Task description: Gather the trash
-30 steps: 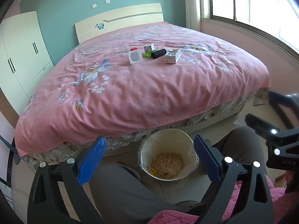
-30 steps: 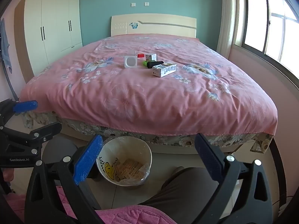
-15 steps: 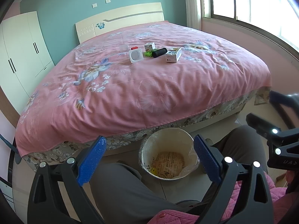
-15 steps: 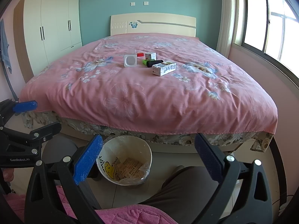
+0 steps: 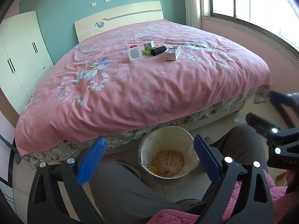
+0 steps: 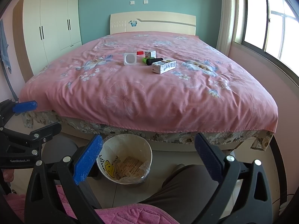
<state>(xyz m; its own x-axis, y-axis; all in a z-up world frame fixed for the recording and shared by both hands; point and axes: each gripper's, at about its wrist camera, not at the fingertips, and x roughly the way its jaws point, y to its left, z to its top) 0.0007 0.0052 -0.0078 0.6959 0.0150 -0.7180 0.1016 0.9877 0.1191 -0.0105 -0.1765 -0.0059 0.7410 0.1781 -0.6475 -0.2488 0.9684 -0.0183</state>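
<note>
Trash lies in a cluster on the pink bed: a white square cup (image 5: 135, 54) (image 6: 129, 59), a black cylinder (image 5: 158, 50) (image 6: 154, 61), a white carton (image 5: 172, 52) (image 6: 163, 66), a small box (image 5: 149, 44) (image 6: 150, 53), a green piece (image 5: 147, 52) and a red piece (image 6: 140, 52). A cream bin (image 5: 168, 136) (image 6: 129, 143) stands on the floor at the bed's foot, with paper inside. My left gripper (image 5: 149, 160) (image 6: 35, 118) is open and holds nothing. My right gripper (image 6: 148, 160) (image 5: 269, 110) is open too. Both hover near the bin, far from the trash.
A person's grey-trousered legs (image 5: 130, 186) (image 6: 186, 186) flank the bin, with pink quilted cloth (image 6: 121, 214) below. A white wardrobe (image 6: 52, 24) stands left of the bed, a window (image 6: 271, 18) to the right. The bedspread (image 5: 140, 93) overhangs the foot.
Both views shift only slightly toward the bed. Both grippers stay open, and the trash and the bin have not moved.
</note>
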